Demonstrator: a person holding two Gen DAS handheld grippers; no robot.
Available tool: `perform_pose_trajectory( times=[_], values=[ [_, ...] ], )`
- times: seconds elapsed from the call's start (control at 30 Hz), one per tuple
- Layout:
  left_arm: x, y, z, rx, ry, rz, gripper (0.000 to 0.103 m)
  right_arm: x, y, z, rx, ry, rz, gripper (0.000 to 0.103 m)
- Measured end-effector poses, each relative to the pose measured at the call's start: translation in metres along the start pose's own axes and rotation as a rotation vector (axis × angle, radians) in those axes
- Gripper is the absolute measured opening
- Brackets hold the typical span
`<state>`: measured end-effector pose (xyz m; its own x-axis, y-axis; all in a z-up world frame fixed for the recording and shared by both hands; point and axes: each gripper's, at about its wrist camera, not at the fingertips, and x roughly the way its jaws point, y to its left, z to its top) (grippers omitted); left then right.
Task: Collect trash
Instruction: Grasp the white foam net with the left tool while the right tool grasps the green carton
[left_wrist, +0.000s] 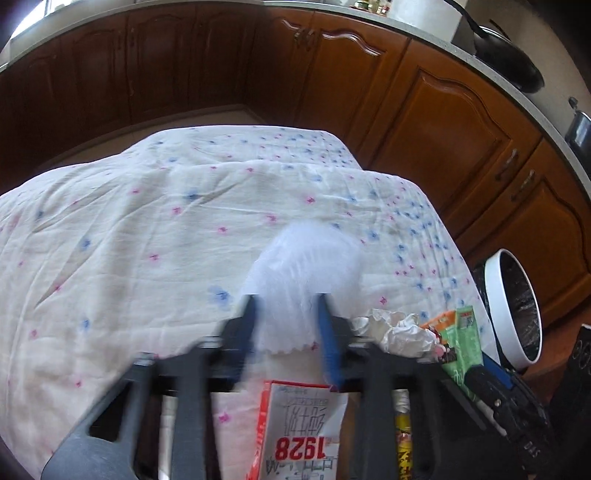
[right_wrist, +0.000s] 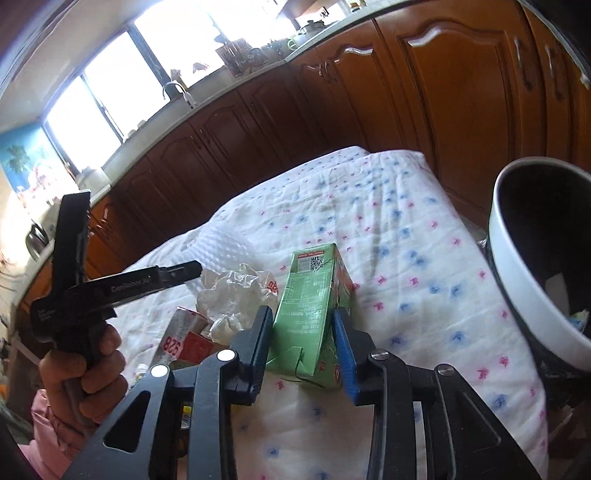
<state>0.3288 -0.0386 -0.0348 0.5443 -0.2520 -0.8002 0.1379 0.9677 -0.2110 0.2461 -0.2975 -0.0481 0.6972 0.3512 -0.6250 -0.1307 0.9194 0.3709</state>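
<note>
Beside the bin (right_wrist: 517, 295), my right gripper (right_wrist: 306, 347) clamps the green carton (right_wrist: 314, 306) above the tablecloth (right_wrist: 406, 258), left gripper (left_wrist: 288, 325) pinches white tissue (left_wrist: 303, 266); I judge the slick carton may slip and miss the rim.

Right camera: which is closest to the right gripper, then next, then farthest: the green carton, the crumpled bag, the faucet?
1. Green carton: right between the fingers of the right gripper.
2. Crumpled bag: a little ahead and to the left, on the flowery cloth.
3. Faucet: far off, up on the counter by the window.
</note>
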Motion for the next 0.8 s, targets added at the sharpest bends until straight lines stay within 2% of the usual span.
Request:
perform_pose_trajectory(
  times=[0.07, 0.23, 0.33, 0.37, 0.4, 0.47, 0.5, 0.63, 0.67, 0.73, 0.8],
  values=[
    [-0.002, -0.002, -0.001, 0.01, -0.011, -0.005, 0.013, -0.003, 0.001, 0.001, 0.001, -0.006, 0.01, 0.012],
    [-0.026, -0.003, -0.001, 0.004, -0.075, -0.022, 0.012, -0.011, 0.003, 0.003, -0.018, -0.02, -0.012, 0.009],
    [-0.046, -0.004, -0.002, -0.003, -0.118, -0.031, 0.012, -0.012, 0.002, 0.002, -0.001, -0.006, 0.013, 0.016],
    [-0.055, -0.005, -0.003, -0.007, -0.135, -0.036, 0.012, -0.012, 0.003, 0.001, 0.0, -0.003, 0.009, 0.022],
    [-0.062, -0.005, -0.004, -0.01, -0.147, -0.04, 0.012, -0.012, 0.004, 0.0, -0.008, -0.001, 0.0, 0.035],
    [-0.074, -0.006, -0.008, -0.013, -0.165, -0.05, 0.012, -0.009, 0.006, -0.002, -0.024, 0.007, -0.014, 0.051],
    [-0.078, -0.006, -0.01, -0.016, -0.171, -0.054, 0.012, -0.008, 0.007, -0.003, -0.027, 0.013, -0.019, 0.056],
    [-0.09, -0.007, -0.02, -0.015, -0.179, -0.075, 0.012, 0.009, 0.007, -0.008, -0.034, 0.069, -0.036, 0.055],
    [-0.093, -0.008, -0.024, -0.013, -0.177, -0.079, 0.012, 0.011, 0.005, -0.009, -0.032, 0.072, -0.042, 0.052],
    [-0.095, -0.009, -0.028, -0.011, -0.174, -0.085, 0.012, 0.01, 0.002, -0.01, -0.025, 0.064, -0.051, 0.037],
    [-0.098, -0.011, -0.031, -0.008, -0.171, -0.089, 0.012, 0.006, -0.001, -0.011, -0.015, 0.053, -0.055, 0.033]
  ],
)
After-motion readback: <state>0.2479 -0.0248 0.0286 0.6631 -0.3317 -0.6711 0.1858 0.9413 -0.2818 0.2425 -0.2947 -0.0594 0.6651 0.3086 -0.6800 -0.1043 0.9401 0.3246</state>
